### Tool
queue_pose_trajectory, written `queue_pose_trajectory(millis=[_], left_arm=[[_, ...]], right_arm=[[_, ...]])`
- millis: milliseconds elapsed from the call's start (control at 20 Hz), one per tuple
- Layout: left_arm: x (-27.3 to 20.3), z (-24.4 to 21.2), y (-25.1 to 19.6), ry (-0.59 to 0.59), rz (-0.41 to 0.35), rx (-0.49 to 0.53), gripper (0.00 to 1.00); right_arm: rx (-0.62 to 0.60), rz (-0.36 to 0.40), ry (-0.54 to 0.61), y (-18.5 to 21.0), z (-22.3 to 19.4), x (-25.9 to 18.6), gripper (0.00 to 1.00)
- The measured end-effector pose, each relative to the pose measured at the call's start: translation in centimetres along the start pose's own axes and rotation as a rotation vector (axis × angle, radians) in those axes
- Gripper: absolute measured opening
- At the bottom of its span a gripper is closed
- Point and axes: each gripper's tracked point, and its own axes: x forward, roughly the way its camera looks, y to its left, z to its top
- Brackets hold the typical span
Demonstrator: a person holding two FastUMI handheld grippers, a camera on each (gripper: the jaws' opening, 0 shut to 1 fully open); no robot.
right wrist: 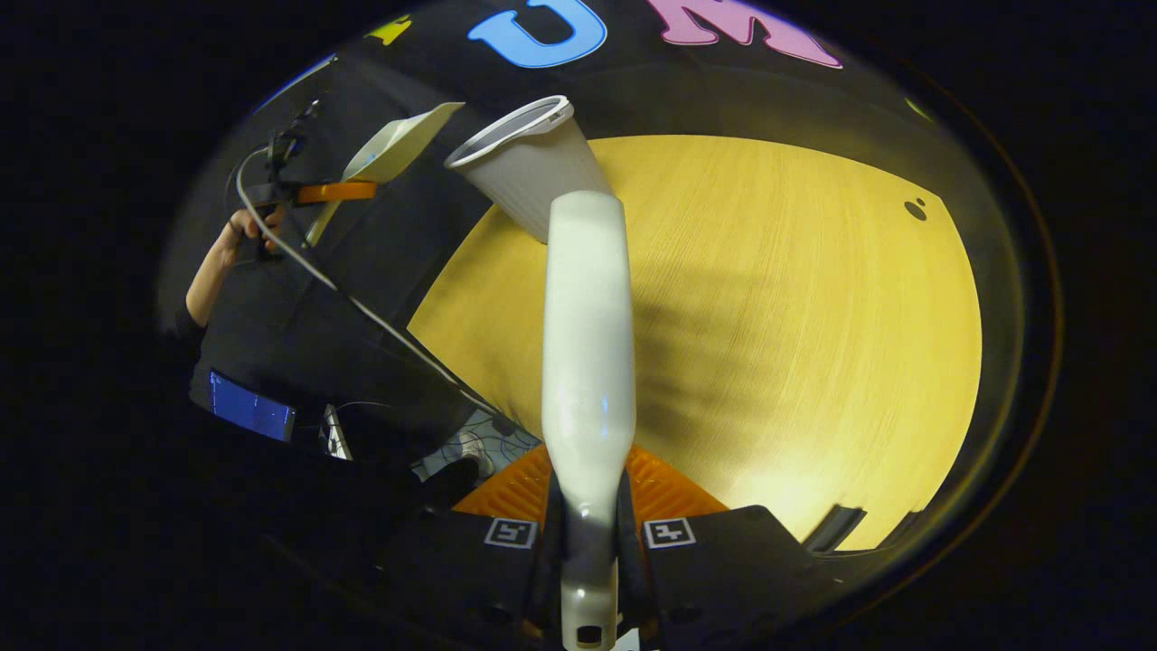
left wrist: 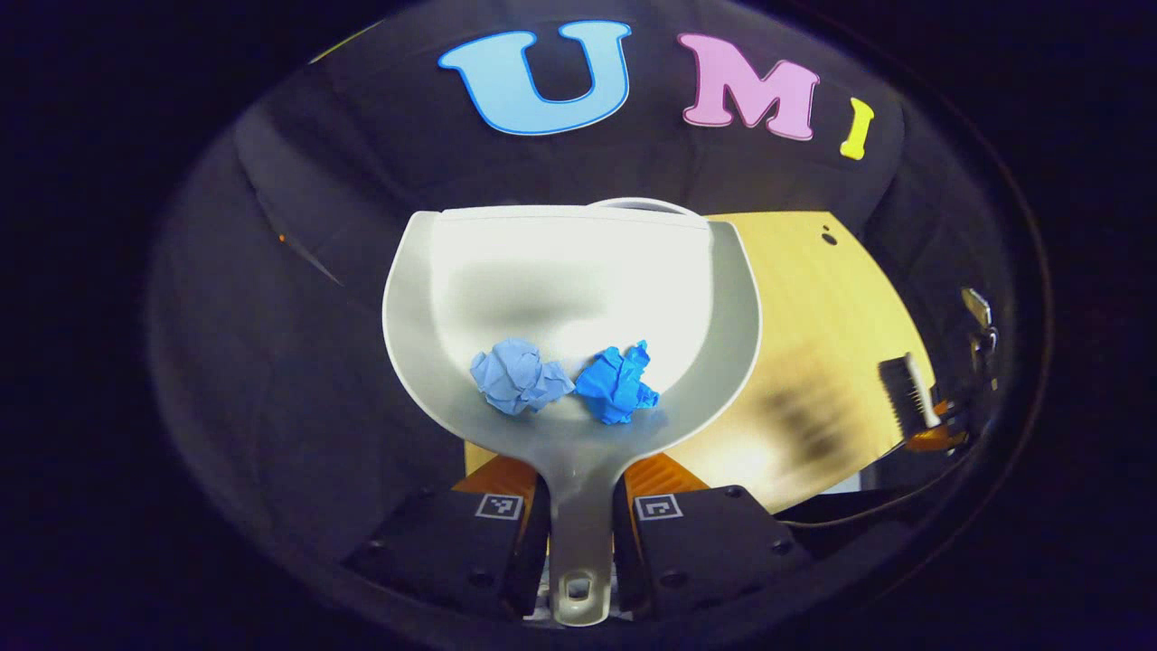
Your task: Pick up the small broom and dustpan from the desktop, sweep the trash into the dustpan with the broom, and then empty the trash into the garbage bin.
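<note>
Off the left edge of the desk (left wrist: 813,362), I have the left gripper (left wrist: 578,533) clamped on the dustpan (left wrist: 569,298) handle, both fingers pressing it, pan raised and roughly level. Two paper wads sit in it: a pale blue wad (left wrist: 520,375) and a darker blue wad (left wrist: 617,384), side by side, touching or nearly so, back near the handle end.

My right gripper (right wrist: 587,542) is closed on the broom (right wrist: 587,344) handle, held above the desk. In the left gripper view the broom's bristle end shows at far right, over the desk's right edge.

The bin (right wrist: 529,163) stands at the desk's far left corner. In the right gripper view the dustpan hangs up left of it, near but not over the opening as far as I can judge. Sweeping looks done; emptying isn't.

Risks from here:
- Tipping before the pan lip is over the bin mouth: wads drop on the floor or desk.
- Wads are light and loose, so a fast swing or sideways roll could send them over the low side wall.
- Pan lip clipping the bin rim could knock the bin off the corner.
- Grip is on a narrow handle, so the pan could twist when tilted.

Count: 1 dustpan, 1 broom, 1 bin, 2 wads, 2 grippers.
</note>
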Motion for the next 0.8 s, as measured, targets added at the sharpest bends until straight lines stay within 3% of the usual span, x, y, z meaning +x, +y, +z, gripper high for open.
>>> queue_pose_trajectory(millis=[200,350,500,700,800], left_arm=[[-0.7,-0.2,-0.1,0.144,0.105,0.142,0.29],[-1.8,1.8,-1.0,0.218,0.183,0.3,0.29],[-1.6,3.3,-2.4,0.291,0.257,0.521,0.29],[-1.3,2.4,-3.3,0.302,0.44,0.868,0.29],[-1.4,2.1,-2.5,0.315,0.452,0.899,0.29]], right_arm=[[0.033,-0.015,-0.018,-0.1,-1.7,-1.4,0.29],[0.084,0.026,-0.024,0.8,-3.4,-1.1,0.29],[0.121,0.033,-0.022,0.4,-4.6,-0.9,0.29],[0.173,0.064,-0.048,-0.1,-5.0,-0.8,0.29],[0.203,0.063,-0.06,-0.9,-5.2,-0.9,0.29]])
